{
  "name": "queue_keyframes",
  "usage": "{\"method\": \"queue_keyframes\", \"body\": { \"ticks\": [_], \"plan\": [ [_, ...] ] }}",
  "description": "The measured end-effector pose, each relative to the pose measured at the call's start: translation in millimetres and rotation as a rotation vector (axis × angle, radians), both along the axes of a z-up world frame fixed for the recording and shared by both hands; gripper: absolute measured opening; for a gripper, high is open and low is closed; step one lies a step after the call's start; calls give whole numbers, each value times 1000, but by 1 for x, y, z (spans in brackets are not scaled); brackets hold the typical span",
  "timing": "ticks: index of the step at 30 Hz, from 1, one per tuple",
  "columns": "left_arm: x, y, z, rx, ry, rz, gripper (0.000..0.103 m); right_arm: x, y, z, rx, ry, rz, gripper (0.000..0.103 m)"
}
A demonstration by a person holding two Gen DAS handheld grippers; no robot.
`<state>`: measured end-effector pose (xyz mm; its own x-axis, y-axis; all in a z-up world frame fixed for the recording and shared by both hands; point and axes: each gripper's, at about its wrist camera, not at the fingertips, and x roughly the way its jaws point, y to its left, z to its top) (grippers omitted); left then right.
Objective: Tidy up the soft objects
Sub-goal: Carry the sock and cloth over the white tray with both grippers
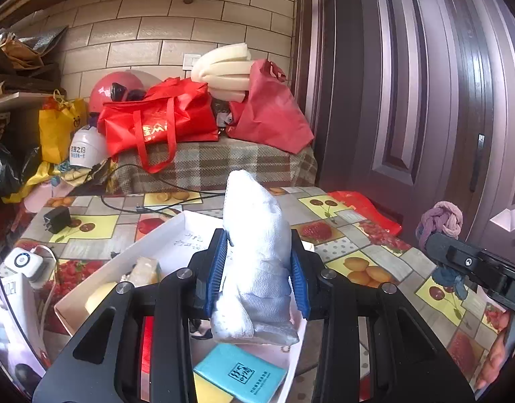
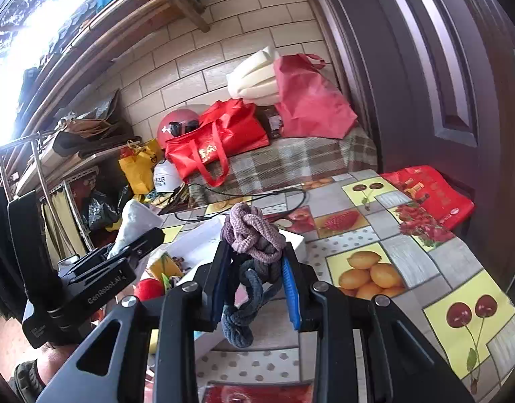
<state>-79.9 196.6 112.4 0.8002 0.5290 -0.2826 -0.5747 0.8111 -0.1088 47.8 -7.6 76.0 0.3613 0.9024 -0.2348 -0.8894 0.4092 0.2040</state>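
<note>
My left gripper (image 1: 259, 268) is shut on a white stuffed sock-like toy (image 1: 255, 252) and holds it upright above a white box (image 1: 176, 235). The box holds a teal tissue pack (image 1: 240, 374), a yellow sponge (image 1: 99, 297) and other small items. My right gripper (image 2: 257, 275) is shut on a knotted purple, grey and blue rope toy (image 2: 252, 238), held above the box's right edge (image 2: 297, 241). The right gripper with the rope toy also shows in the left wrist view (image 1: 440, 221). The left gripper with the white toy shows in the right wrist view (image 2: 136, 225).
The table has a fruit-pattern cloth (image 2: 391, 268). A red packet (image 2: 432, 194) lies at its far right by the brown door (image 1: 425, 100). A black charger (image 1: 57, 219) and cable lie at the far left. Red bags (image 1: 156, 121) sit on a plaid bench behind.
</note>
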Motion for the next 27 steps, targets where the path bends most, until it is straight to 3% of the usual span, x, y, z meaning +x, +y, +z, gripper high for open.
{"method": "queue_keyframes", "body": {
  "ticks": [14,22,27],
  "plan": [
    [-22,33,6,-43,-35,67,35,-20,22,4,-18,-34,60,29],
    [-55,80,6,-175,-116,89,35,-20,50,8,-41,-23,94,29],
    [-51,96,-9,-235,-82,101,35,-17,84,1,-87,2,113,29]
  ]
}}
